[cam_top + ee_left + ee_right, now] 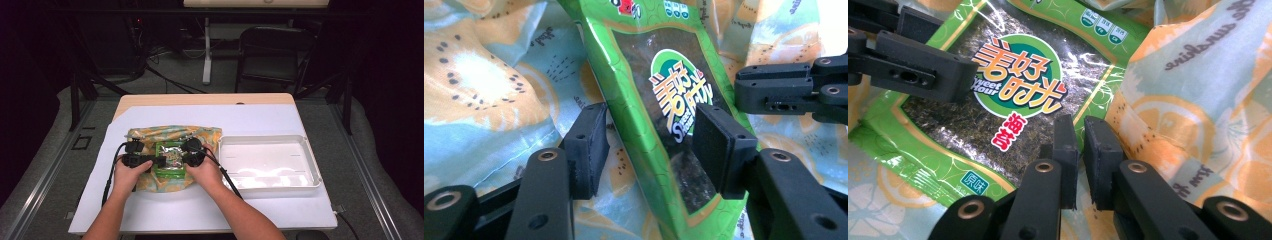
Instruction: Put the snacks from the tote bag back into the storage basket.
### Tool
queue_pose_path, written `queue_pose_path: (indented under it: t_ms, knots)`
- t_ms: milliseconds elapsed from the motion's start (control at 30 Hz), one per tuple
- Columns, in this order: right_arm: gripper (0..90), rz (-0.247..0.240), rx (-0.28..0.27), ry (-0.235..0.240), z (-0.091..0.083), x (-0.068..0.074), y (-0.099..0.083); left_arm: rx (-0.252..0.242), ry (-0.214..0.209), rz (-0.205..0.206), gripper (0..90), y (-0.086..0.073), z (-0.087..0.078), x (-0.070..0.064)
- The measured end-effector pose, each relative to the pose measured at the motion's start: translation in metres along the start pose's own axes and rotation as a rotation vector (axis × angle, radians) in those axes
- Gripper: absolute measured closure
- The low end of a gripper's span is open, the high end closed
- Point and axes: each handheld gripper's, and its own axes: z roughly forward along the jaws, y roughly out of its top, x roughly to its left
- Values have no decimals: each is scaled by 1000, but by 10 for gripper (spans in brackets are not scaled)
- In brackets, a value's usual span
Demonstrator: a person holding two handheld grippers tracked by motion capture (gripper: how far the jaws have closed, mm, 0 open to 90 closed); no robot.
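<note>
While both hands work at the lower centre of the high view, the table [150, 210] carries a white sheet that covers most of its top. At right centre of that view a white tray [310, 165] lies flat on the sheet, just beside the right hand [205, 172]. Left of the tray lies a bag [150, 134] printed with orange fruit slices on pale blue, crumpled and spread flat.

On top of the bag, at frame centre, rests a green packet [170, 159] with a dark window and a round logo. In the left gripper view the packet [664, 115] runs from top centre down to bottom centre, with the bag [484, 90] behind it.

The left gripper [157, 161] sits at the packet's left edge in the high view. In its own view the left gripper [649, 145] stands wide, one pad on each side of the packet, not pressing it.

The right gripper [192, 152] sits at the packet's right edge. In its own view the right gripper [1080, 160] is narrow, a slim gap between the pads, set at the seam where the packet [998, 100] meets the bag [1198, 100]. Whether any film is pinched cannot be told.
</note>
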Motion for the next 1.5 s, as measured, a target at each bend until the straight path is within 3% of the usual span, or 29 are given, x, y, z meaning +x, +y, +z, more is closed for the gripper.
queue_pose_path:
  t_ms: [400,1200,1500]
  knots:
    - [843,13,-6,2,0,-1,-1,-3,-23,-10,490,0,2,0]
    - [835,25,-11,4,1,-3,-4,-65,-82,-28,608,1,-7,-2]
    - [825,15,-3,8,0,-5,-4,-80,-77,-26,626,0,-8,-5]
